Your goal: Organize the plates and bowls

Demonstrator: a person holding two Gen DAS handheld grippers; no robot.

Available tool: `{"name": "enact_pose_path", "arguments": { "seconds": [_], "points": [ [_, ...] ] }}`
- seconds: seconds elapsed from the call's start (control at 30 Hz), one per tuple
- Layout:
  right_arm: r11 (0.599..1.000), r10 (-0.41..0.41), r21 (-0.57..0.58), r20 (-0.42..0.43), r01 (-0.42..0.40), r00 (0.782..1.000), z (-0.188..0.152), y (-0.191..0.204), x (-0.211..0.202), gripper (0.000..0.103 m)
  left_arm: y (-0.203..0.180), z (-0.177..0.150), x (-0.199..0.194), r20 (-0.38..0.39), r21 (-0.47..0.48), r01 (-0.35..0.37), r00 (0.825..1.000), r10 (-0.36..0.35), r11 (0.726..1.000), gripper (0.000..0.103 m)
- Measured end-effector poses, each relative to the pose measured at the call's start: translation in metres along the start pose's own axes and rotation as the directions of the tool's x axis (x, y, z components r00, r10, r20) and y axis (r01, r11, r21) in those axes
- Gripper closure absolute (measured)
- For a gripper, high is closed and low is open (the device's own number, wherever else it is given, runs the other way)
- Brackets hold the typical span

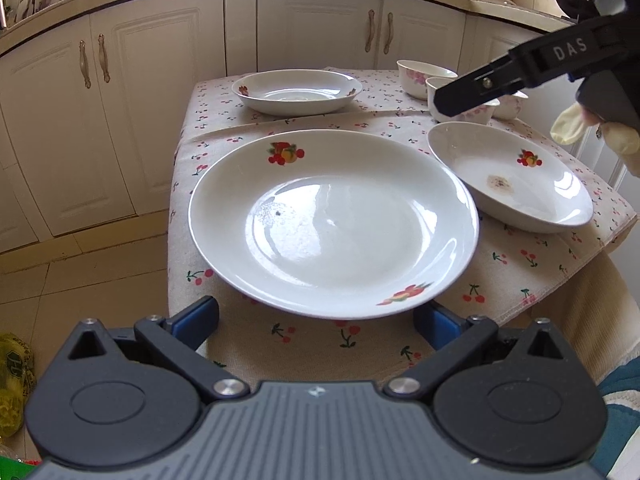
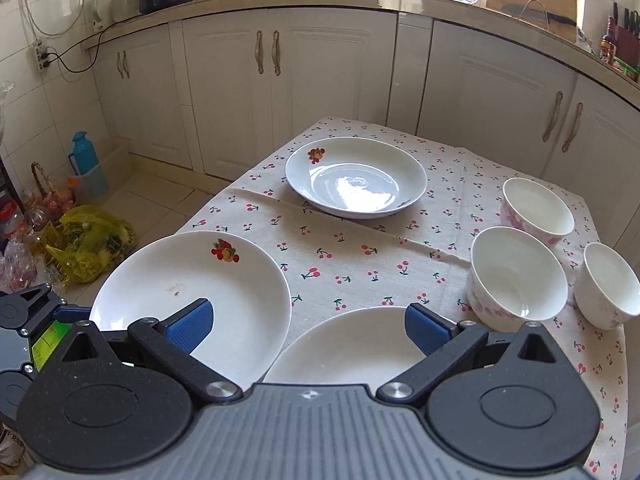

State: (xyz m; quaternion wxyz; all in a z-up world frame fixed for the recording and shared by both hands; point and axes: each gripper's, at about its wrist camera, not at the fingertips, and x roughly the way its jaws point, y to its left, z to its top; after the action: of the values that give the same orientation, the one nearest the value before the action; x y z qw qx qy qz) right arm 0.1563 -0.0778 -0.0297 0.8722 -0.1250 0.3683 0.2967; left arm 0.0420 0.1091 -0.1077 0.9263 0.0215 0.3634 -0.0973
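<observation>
**Three plates, three bowls on cherry-print table; both tongs open**

Table: covered with a cherry-print cloth, set before white cabinets.

Plates, white with fruit motifs:
- Near plate: seen in the left wrist view at centre, its near rim lying between the blue pads of the left tongs. In the right wrist view it is placed at 8 o'clock. A small dark speck is seen in its well.
- Stained plate: at 3 o'clock of the near plate, just beside it; whether the rims touch cannot be told. A brownish mark is carried at its centre. In the right wrist view it is found between the pads of the right tongs.
- Far plate: at 12 o'clock on the table, well apart from the other two.

Bowls, white with pink flowers, grouped at 2 to 3 o'clock in the right wrist view:
- Back bowl.
- Middle bowl, just beside the stained plate.
- Right bowl, at the table edge.

Tongs: both are spread wide, nothing gripped. The right tongs are held above the bowls in the left wrist view.

Floor: a yellow bag and a blue flask at 9 o'clock.
</observation>
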Motion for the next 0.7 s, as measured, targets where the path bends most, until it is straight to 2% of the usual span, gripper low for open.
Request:
{"name": "enact_pose_path", "arguments": {
  "seconds": [0.17,0.43,0.63,0.7],
  "points": [
    [0.995,0.085,-0.042,-0.055,-0.087,0.995,0.010,0.001,0.024,0.000,0.002,0.001,-0.001,0.002,0.054,0.026,1.000,-0.026,0.998,0.001],
    [0.974,0.199,-0.080,-0.157,-0.213,0.967,0.026,-0.001,0.070,0.003,0.008,0.005,-0.002,-0.001,0.119,0.068,0.998,-0.069,0.991,0.003],
    [0.959,0.239,-0.095,-0.232,-0.267,0.943,0.033,0.003,0.100,0.019,0.012,0.009,-0.003,-0.007,0.123,0.094,0.996,-0.094,0.988,0.004],
    [0.955,0.247,-0.102,-0.247,-0.279,0.937,0.034,0.005,0.105,0.027,0.012,0.009,-0.003,-0.011,0.130,0.098,0.995,-0.098,0.987,0.004]
  ]
}}
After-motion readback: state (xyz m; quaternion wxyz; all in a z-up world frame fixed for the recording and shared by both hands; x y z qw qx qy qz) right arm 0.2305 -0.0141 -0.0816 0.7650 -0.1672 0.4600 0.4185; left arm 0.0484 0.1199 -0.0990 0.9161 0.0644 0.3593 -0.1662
